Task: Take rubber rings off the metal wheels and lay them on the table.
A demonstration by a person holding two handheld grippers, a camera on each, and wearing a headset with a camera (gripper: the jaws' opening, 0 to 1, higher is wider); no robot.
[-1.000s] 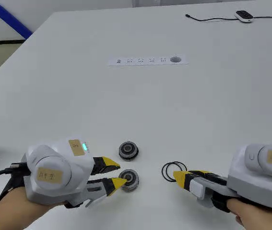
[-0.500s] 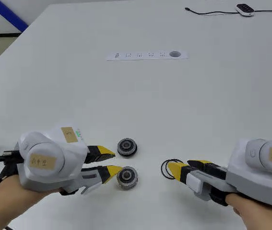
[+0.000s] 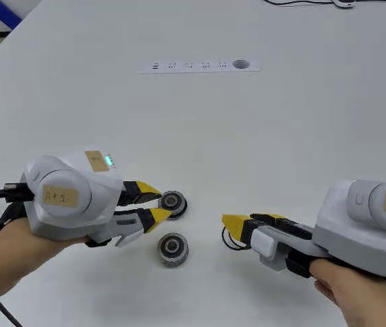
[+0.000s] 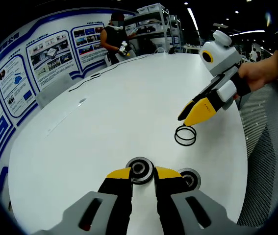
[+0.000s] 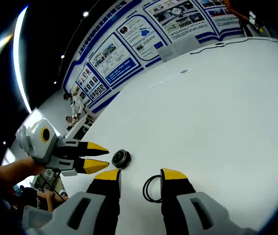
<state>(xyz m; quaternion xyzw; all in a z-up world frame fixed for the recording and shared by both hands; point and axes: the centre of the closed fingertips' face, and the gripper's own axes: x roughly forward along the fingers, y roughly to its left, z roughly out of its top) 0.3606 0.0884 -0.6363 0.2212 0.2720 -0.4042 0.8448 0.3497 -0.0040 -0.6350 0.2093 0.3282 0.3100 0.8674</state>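
Two metal wheels with dark rims lie on the white table [image 3: 261, 136]. The farther wheel [image 3: 172, 202] sits just beyond the yellow tips of my left gripper [image 3: 155, 203], which is open; in the left gripper view that wheel [image 4: 140, 169] lies between the jaw tips. The nearer wheel [image 3: 172, 248] lies apart, to the gripper's side. Loose black rubber rings [image 3: 229, 238] lie flat on the table, partly hidden under my right gripper [image 3: 240, 225]. In the right gripper view the rings [image 5: 151, 188] lie between the open jaws of the right gripper [image 5: 140, 175], which holds nothing.
A white power strip [image 3: 199, 66] lies flush in the table farther back. A black cable [image 3: 2, 310] trails from the left gripper at the near left. In the left gripper view a person [image 4: 116, 34] stands beyond the far end of the table.
My left gripper has moved from the nearer wheel to the farther one. The right gripper has slid left over the rings. The head camera has tilted down.
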